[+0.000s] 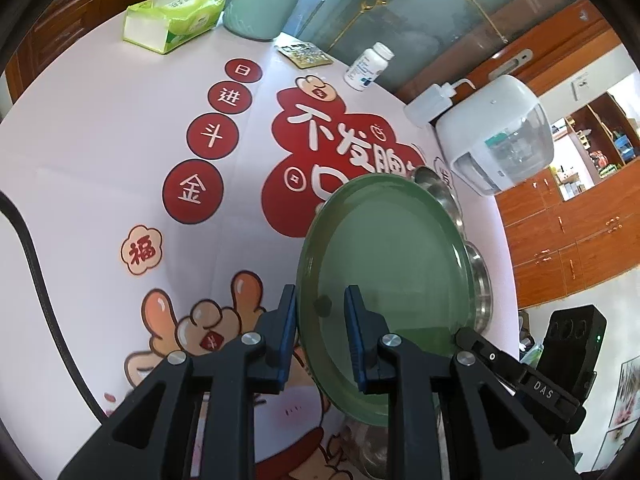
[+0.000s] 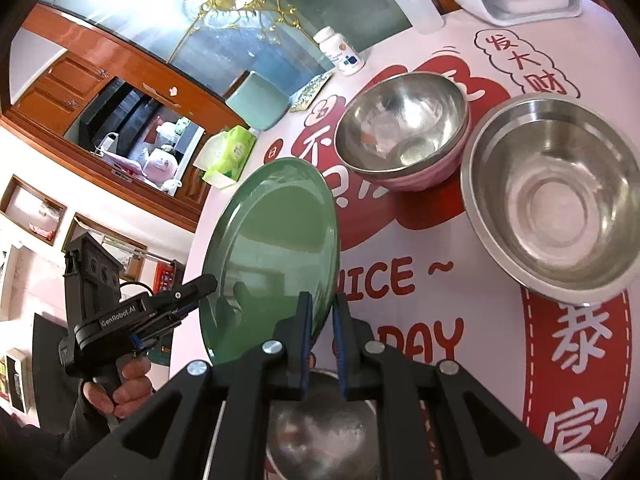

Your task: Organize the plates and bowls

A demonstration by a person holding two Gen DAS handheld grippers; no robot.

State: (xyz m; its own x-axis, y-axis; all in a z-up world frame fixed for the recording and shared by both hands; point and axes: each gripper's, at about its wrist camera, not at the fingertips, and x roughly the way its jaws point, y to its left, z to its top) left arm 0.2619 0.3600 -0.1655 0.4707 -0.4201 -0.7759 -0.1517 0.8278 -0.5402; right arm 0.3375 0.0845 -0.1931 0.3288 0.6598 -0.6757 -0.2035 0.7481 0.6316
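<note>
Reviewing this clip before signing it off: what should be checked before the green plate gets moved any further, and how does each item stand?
1. Left tool straddles the green plate rim: ok.
2. Right tool clamps the opposite edge: ok.
3. Plate lifted clear of the table: ok; it is tilted steeply.
4. Large steel bowl empty: ok.
5. Pink-sided bowl empty: ok, only reflections inside.
6. Bowl beneath the right tool clear of the plate: cannot tell, partly hidden.

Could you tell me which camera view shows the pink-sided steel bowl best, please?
The right wrist view: the pink-sided steel bowl shows whole, with rim, interior and pink wall. In the left wrist view the round green plate hides it almost completely.
</note>
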